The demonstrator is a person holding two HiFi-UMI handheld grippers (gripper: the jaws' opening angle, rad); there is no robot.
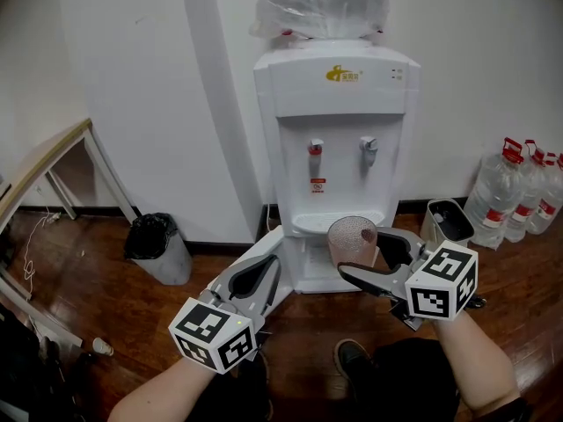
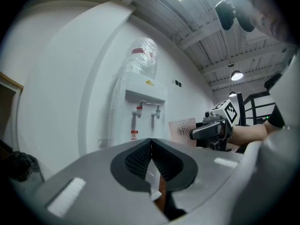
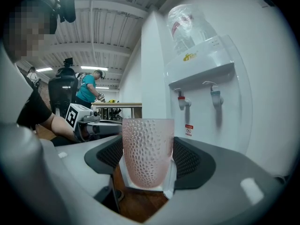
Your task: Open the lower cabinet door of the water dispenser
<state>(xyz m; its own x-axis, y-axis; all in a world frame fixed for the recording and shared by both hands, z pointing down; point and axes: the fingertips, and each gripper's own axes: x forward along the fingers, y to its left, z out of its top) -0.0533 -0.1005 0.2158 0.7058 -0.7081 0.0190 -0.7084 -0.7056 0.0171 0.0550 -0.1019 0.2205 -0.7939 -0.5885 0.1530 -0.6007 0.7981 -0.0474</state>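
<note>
Grips an upright pink dimpled cup point(image 3: 147, 149) between the right gripper's point(image 1: 362, 251) wide-set jaws, just near of the water dispenser's point(image 1: 339, 104) drip tray point(image 1: 339, 223). Holds the left gripper point(image 1: 271, 264) lower left, jaws pressed shut on nothing, over the lower cabinet door point(image 1: 261, 249), a white panel angled out leftward from the dispenser's base.
</note>
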